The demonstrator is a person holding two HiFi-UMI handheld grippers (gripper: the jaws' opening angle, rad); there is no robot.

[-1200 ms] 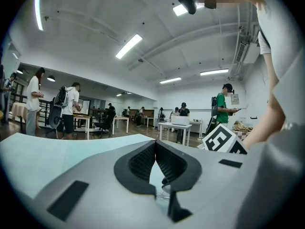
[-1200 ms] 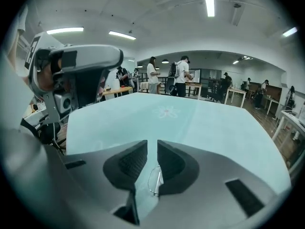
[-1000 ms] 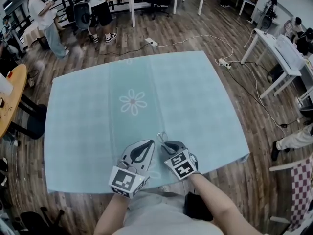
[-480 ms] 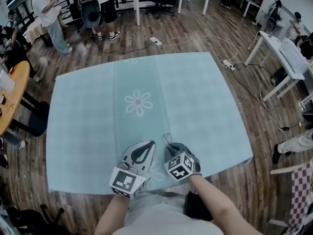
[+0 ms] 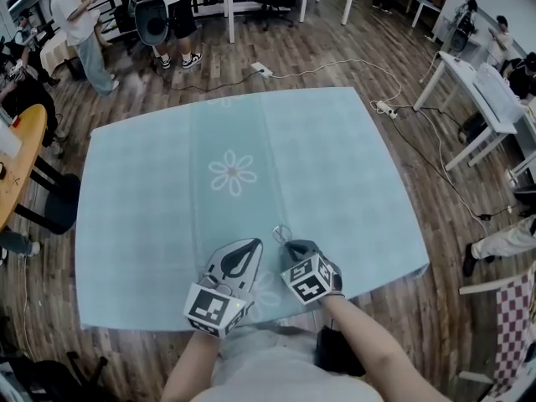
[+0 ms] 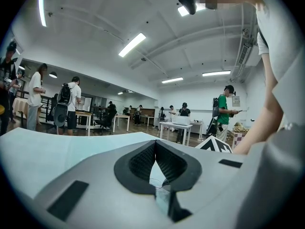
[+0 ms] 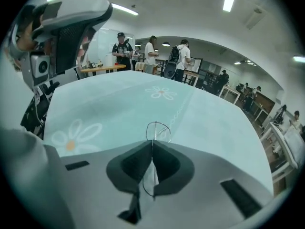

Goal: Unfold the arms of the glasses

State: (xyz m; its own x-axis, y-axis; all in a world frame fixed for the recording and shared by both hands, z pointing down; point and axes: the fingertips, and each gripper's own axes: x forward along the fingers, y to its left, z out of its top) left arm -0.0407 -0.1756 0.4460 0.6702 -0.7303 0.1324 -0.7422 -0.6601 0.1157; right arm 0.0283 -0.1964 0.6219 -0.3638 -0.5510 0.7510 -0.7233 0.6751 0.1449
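Thin wire-rimmed glasses (image 5: pixel 280 234) hang just above the near part of the pale blue tablecloth (image 5: pixel 151 191). My right gripper (image 5: pixel 289 246) is shut on their wire frame. In the right gripper view one round rim (image 7: pixel 157 131) sticks out past the closed jaws of the right gripper (image 7: pixel 152 149). My left gripper (image 5: pixel 255 244) sits close on the left, pointing almost level, its jaws shut. In the left gripper view a thin wire and a clear tip of the glasses' arm (image 6: pixel 162 192) show between the fingers of the left gripper (image 6: pixel 155 149). The rest of the glasses is hidden.
The cloth bears a printed flower (image 5: pixel 232 172) and covers the whole table. Around it are wooden floor, cables with a power strip (image 5: pixel 385 107), white desks (image 5: pixel 486 90), a round wooden table (image 5: pixel 12 174) at the left, and several people standing at the back.
The right gripper has rolled a little, its marker cube turning, while staying shut on the glasses. The left gripper has kept still.
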